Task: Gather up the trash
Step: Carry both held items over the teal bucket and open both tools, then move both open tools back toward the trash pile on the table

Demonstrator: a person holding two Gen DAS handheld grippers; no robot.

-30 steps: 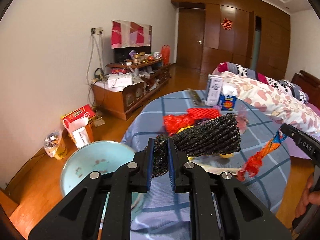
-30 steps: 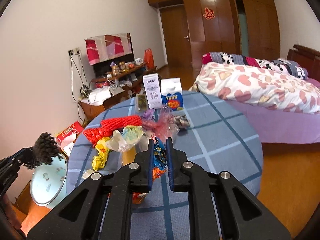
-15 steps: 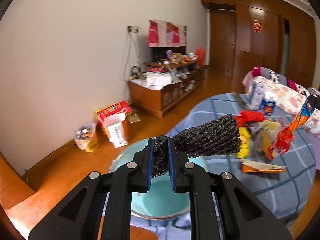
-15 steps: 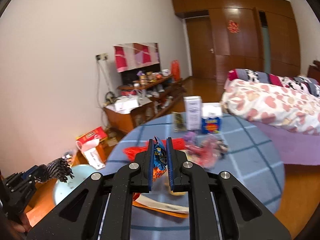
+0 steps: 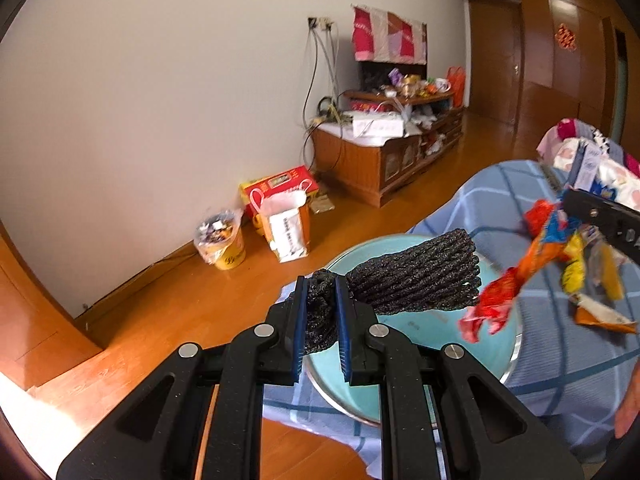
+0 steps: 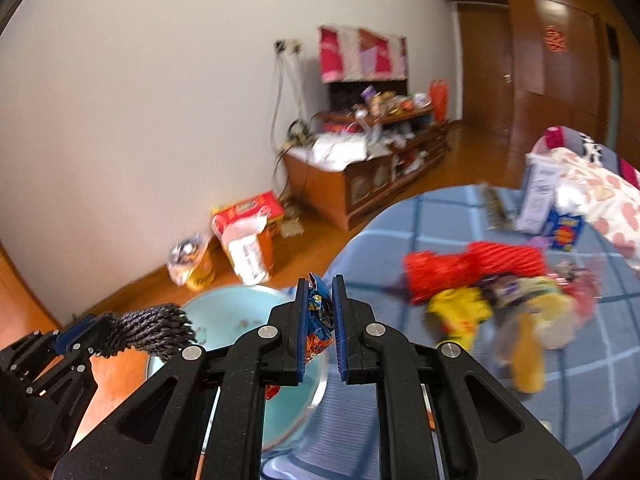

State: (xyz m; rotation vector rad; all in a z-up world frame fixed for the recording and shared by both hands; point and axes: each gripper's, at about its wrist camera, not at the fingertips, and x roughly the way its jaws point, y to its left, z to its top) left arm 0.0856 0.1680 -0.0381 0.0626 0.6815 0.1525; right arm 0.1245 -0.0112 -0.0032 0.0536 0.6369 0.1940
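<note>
While both grippers grip trash, each piece hangs over the light-blue bin.

Black foam net (image 5: 416, 282) is pinched at its bunched end betw. the blue pads of the left gripper (image 5: 321, 316); the rest sticks out to the right, above the light-blue bin (image 5: 420, 332), w/ the bin's inside showing under it. Orange snack wrapper (image 5: 516, 276) dangles from the right gripper (image 6: 321, 316), clamped on its crumpled top, lower end over the bin's right side, just beside the net but apart from it. Bin sits at the edge of the round table w/ blue plaid cloth (image 6: 440, 240). More trash on that table: red net (image 6: 476, 268), yellow wrappers (image 6: 460, 312), two cartons (image 6: 540, 196) further back. On the wood floor by the wall: white paper bag (image 5: 286, 226), red box (image 5: 280, 186), yellow bucket (image 5: 222, 240).
</note>
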